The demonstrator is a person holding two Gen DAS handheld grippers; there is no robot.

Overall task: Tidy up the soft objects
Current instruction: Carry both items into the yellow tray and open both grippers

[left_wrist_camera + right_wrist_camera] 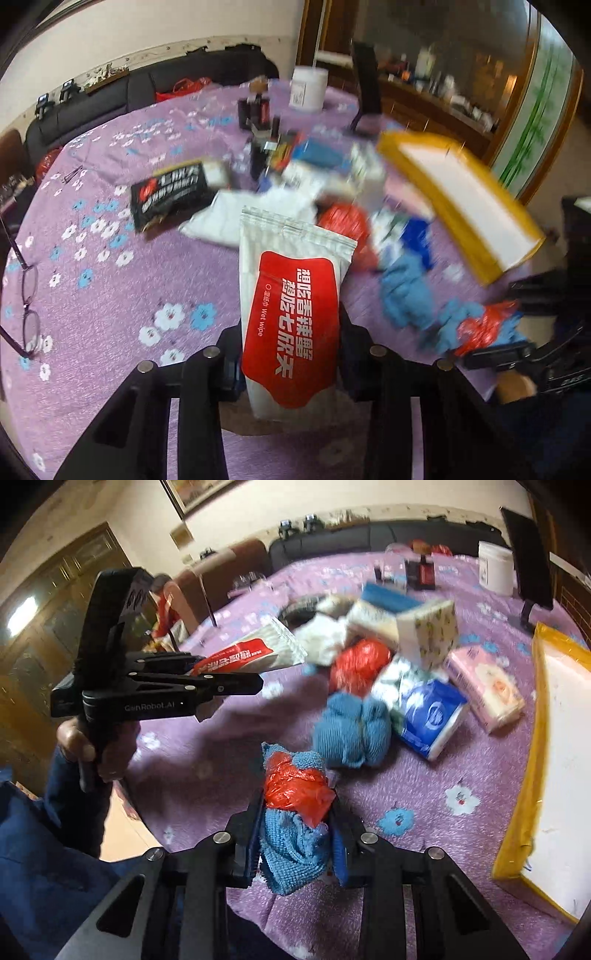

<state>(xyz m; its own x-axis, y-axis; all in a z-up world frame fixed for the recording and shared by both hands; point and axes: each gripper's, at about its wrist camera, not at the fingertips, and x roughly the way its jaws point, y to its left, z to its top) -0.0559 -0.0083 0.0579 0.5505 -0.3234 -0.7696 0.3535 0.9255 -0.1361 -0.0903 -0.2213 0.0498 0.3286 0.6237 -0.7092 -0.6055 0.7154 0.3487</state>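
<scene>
Wipes pack is clamped in the left gripper, long axis pointed straight out along the fingers. Blue cloth with a red bag is pinched tight in the right gripper. Yellow tray sits right of the soft pile, so the right hand is probably closer to it.
</scene>
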